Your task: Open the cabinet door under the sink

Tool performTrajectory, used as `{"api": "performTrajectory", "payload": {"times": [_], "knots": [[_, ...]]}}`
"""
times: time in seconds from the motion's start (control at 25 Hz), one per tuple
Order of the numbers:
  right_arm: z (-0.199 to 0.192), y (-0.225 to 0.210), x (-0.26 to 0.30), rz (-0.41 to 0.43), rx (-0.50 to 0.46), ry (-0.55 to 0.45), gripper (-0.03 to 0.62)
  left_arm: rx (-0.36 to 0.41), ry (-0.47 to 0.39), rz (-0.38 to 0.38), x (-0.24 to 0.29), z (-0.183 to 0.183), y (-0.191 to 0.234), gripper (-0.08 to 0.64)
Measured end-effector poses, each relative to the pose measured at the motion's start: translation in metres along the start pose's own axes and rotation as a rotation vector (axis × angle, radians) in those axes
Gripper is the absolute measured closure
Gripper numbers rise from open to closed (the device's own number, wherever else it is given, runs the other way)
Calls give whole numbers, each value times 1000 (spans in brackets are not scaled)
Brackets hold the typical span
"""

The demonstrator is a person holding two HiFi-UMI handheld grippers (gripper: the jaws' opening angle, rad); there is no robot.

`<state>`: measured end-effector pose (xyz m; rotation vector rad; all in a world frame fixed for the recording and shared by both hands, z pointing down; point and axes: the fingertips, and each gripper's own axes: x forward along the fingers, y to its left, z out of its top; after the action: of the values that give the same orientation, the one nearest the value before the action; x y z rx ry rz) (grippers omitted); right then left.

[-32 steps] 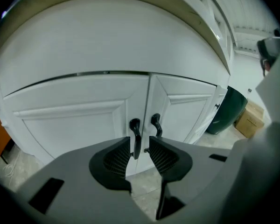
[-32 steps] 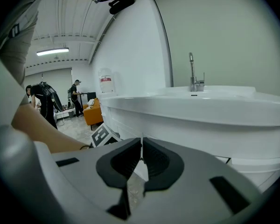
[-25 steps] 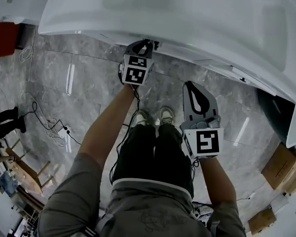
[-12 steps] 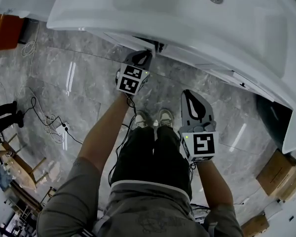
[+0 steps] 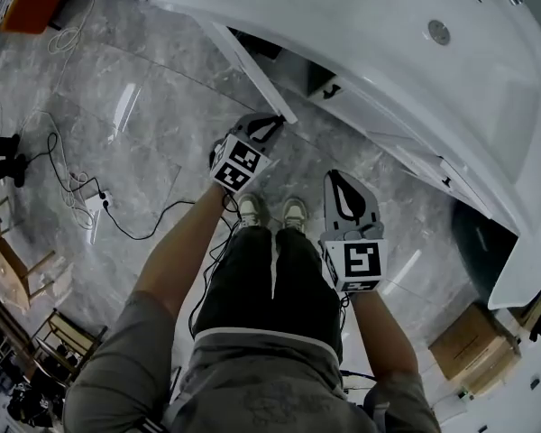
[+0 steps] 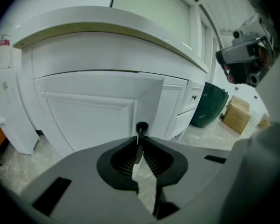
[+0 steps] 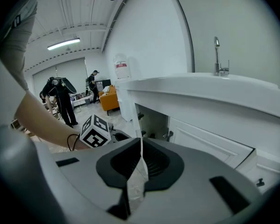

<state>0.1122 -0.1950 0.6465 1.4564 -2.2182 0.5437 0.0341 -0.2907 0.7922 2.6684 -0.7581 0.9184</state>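
Now my left gripper (image 6: 139, 139) is gripping the black knob (image 6: 141, 126), its jaws having just been closing on it, and holding the cabinet door (image 5: 252, 66) ajar under the white sink (image 5: 388, 25). My right gripper (image 7: 141, 143) is hovering alongside, jaws together and empty. A green bin (image 6: 210, 107) is standing beyond.

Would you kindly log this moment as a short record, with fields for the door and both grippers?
cabinet door: partly open, swung out from under the sink
knob: black, near the door's free edge
left gripper: shut on the knob; its fingers have just been closing, with the knob between them
right gripper: fingers together, nothing held, clear of the door
task stage: door apparently being pulled open by the left gripper
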Motion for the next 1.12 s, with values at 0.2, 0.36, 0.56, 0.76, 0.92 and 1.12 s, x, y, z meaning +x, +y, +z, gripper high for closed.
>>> {"api": "performTrajectory", "payload": {"times": [0.2, 0.36, 0.56, 0.76, 0.92, 1.12], "knots": [[0, 31, 19, 61, -51, 34, 558, -8, -10, -19, -23, -20, 1, 511], [-1, 49, 39, 88, -62, 50, 558, -18, -21, -13, -44, -37, 7, 511], [-11, 81, 61, 160, -100, 94, 558, -7, -18, 1, -71, -59, 19, 511], [-10, 120, 80, 226, -119, 120, 558, -41, -15, 40, -97, -78, 36, 511], [0, 131, 92, 218, -128, 105, 558, -79, -7, 115, -132, -103, 67, 514], [4, 142, 105, 233, -145, 107, 558, -174, -4, 217, -162, -121, 110, 518]]}}
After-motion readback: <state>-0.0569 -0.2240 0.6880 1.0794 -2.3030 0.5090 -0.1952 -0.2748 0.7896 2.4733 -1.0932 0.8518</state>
